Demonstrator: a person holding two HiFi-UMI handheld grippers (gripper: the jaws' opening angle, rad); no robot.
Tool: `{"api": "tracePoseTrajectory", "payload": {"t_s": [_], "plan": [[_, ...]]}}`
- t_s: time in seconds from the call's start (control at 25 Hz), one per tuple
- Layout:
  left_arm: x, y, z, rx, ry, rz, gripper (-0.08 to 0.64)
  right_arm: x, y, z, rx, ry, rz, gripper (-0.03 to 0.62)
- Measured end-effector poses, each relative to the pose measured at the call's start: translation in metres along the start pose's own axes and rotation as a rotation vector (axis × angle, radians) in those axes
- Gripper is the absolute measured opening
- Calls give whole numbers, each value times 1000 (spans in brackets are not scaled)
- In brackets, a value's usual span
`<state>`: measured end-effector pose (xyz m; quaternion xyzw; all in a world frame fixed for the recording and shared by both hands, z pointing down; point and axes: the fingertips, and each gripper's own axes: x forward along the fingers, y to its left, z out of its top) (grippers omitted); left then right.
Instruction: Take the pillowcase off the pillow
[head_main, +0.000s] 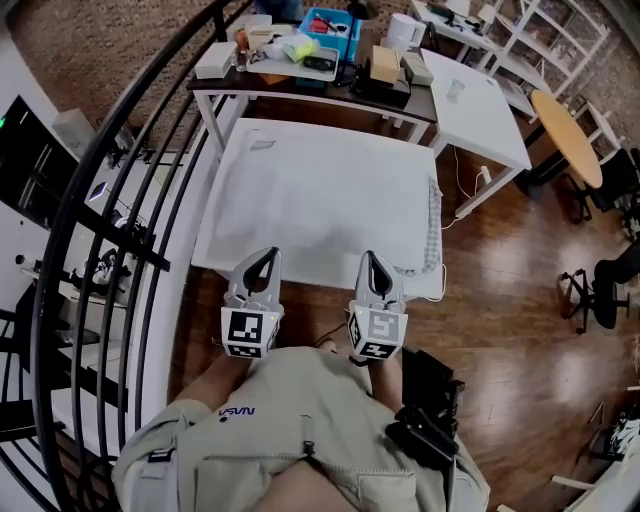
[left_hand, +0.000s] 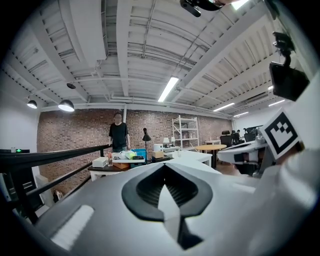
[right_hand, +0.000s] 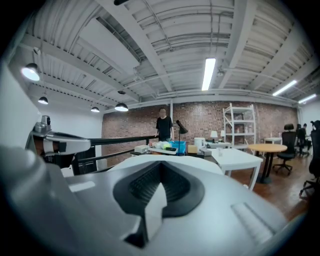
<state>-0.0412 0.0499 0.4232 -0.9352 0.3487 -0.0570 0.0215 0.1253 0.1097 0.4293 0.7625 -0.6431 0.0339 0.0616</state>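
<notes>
A large white pillow in its pillowcase (head_main: 320, 190) lies flat and covers most of a white table; a ribbed edge (head_main: 433, 225) runs down its right side. My left gripper (head_main: 268, 256) hovers at the pillow's near edge, left of centre, jaws shut and empty. My right gripper (head_main: 370, 258) hangs beside it at the same edge, also shut on nothing. In the left gripper view the shut jaws (left_hand: 164, 169) point level across the room, and the right gripper view shows its own shut jaws (right_hand: 160, 169) the same way. Neither gripper touches the fabric.
Behind the pillow stands a dark table cluttered with boxes and a blue bin (head_main: 330, 30). A white table (head_main: 475, 100) and a round wooden table (head_main: 565, 135) are at the right, office chairs (head_main: 610, 280) beyond. A black railing (head_main: 120, 200) curves along the left. A person (left_hand: 119, 132) stands far back.
</notes>
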Motion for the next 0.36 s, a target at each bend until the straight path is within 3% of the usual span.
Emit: {"api": "tracePoseTrajectory", "payload": {"t_s": [0.36], "plan": [[5, 6, -2, -4, 2, -22, 5, 6, -1, 2, 3, -3, -18, 2]]}}
